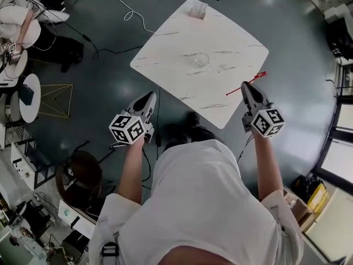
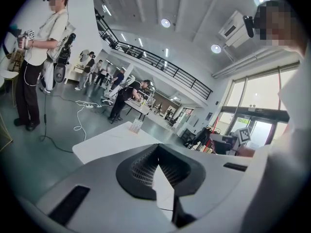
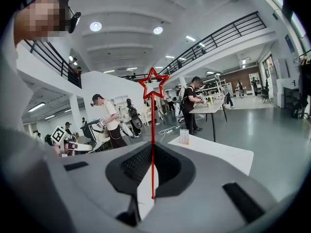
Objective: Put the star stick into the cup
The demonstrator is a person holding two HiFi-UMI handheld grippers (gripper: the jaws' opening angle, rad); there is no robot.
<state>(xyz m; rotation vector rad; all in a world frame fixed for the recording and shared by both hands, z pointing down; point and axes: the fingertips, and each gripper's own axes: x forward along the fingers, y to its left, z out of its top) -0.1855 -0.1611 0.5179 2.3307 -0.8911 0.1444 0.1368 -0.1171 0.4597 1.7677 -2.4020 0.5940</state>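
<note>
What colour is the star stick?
Red, the star stick and its outlined star alike; clearest in the right gripper view.

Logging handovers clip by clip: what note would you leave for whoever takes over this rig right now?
Left hand-held gripper: shut, empty, held off the table's near-left edge.
Right hand-held gripper: shut on the star stick, at the table's near-right edge.
Cup: clear, upright, near the middle of the white table, with nothing visible in it.
Done: the stick is in the grip.
Left: carry it over the cup, lower it in, release.
</note>
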